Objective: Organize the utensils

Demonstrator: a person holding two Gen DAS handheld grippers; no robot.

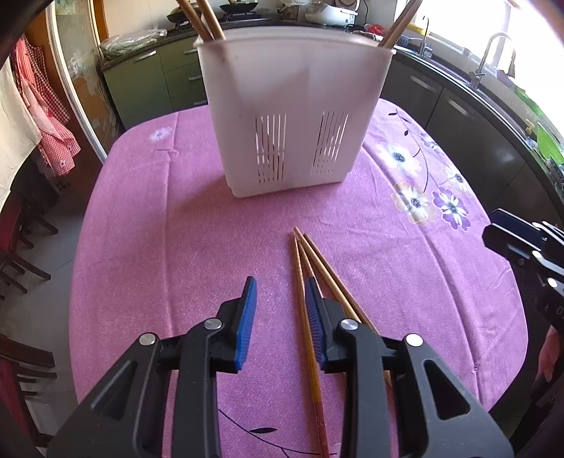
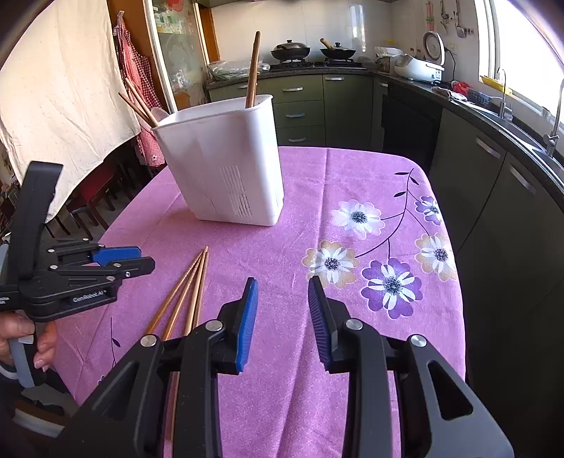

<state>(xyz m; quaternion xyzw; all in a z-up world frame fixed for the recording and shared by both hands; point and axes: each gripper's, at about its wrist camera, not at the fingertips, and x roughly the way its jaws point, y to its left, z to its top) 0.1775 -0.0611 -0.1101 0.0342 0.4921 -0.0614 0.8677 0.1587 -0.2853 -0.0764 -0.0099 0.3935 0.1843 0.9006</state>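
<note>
Three wooden chopsticks (image 1: 302, 267) lie side by side on the purple tablecloth, tips toward a white slotted utensil holder (image 1: 292, 116). The holder stands upright and holds several chopsticks (image 1: 204, 17). My left gripper (image 1: 280, 289) is open and empty, just left of the loose chopsticks, its right finger over them. In the right wrist view the loose chopsticks (image 2: 192, 285) lie left of my right gripper (image 2: 283, 287), which is open and empty above the cloth. The left gripper (image 2: 134, 259) shows there at the left, the holder (image 2: 225, 165) behind it.
The table has a purple floral cloth (image 2: 352, 246). Kitchen cabinets and a counter with a sink (image 2: 511, 116) run along the right and back. Chairs (image 1: 21, 260) and hanging cloths stand at the left of the table.
</note>
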